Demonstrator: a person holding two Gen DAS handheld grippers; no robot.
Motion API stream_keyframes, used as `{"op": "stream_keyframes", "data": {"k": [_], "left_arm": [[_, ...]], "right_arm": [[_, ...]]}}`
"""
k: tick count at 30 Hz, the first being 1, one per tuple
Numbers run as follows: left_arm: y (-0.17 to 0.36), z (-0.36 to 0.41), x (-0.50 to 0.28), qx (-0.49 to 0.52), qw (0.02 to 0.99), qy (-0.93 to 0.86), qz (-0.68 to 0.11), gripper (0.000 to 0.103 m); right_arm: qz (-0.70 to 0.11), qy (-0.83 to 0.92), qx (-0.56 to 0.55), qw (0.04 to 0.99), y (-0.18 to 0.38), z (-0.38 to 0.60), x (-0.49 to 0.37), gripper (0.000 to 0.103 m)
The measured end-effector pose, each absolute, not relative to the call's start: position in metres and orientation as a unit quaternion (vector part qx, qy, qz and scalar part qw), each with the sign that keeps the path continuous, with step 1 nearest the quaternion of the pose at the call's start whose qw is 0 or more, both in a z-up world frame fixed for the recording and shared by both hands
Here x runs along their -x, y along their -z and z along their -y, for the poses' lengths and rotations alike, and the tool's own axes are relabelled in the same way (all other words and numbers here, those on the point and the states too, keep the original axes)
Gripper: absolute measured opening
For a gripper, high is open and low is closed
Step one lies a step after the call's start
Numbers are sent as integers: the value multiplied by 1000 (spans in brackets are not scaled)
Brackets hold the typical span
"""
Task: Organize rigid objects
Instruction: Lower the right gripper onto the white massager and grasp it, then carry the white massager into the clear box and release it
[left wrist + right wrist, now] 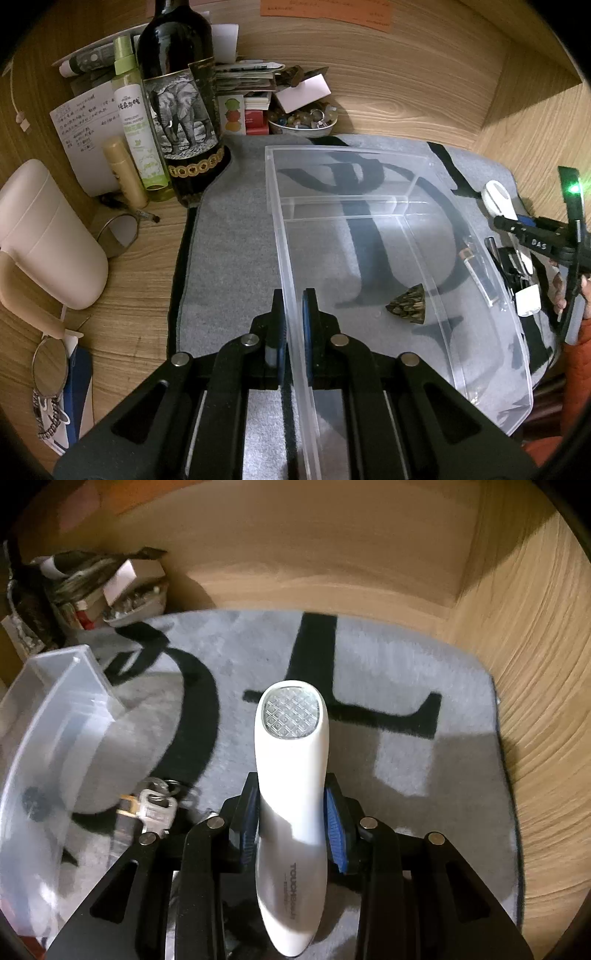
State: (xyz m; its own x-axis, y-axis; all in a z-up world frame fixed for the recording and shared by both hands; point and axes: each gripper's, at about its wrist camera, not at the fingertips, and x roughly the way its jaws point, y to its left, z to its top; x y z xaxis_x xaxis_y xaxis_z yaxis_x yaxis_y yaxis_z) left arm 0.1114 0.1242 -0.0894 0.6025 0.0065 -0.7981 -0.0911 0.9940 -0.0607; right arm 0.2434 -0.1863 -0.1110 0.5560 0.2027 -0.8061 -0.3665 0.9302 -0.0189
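Jaws of the left gripper [293, 325] are pinched nearly together on the near left wall of the clear plastic divided storage bin [369, 155], one pad outside the wall and one inside. Those of the right gripper [291, 825] are set at a moderate width and clamp the white handheld wand-shaped device with a faceted clear window at its head [291, 775], which points forward, away from the camera, above the grey rug with bold black lettering [406, 657]. The bin sits on that rug, which covers part of the wooden tabletop [140, 266]. Inside the bin's large front compartment lies a small dark, patterned cone-shaped object [408, 304], well apart from the gripped wall; the rear compartments look bare. Seen from the left wrist, the right gripper and its white device hang just beyond the bin's right wall. Beside the bin on the rug, in the right wrist view, lies a blurred cluster of keys and small metal pieces [159, 805]. At the back left of the tabletop stand a dark wine bottle with an elephant label [181, 107], a pale green spray bottle [136, 122] just beside it, and a small bowl of beads [303, 120] near the bin's far corner.
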Motion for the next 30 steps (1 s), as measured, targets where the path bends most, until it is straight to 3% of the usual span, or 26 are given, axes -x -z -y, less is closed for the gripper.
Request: {"op": "stream_keyframes", "data": {"k": [15, 30], "left_arm": [[89, -122, -111, 47, 896, -24, -441, 8], [88, -121, -111, 43, 897, -21, -440, 8]], "right_arm": [[-359, -210, 109, 903, 46, 161, -206, 30], [-307, -304, 125, 893, 19, 93, -173, 30]]}}
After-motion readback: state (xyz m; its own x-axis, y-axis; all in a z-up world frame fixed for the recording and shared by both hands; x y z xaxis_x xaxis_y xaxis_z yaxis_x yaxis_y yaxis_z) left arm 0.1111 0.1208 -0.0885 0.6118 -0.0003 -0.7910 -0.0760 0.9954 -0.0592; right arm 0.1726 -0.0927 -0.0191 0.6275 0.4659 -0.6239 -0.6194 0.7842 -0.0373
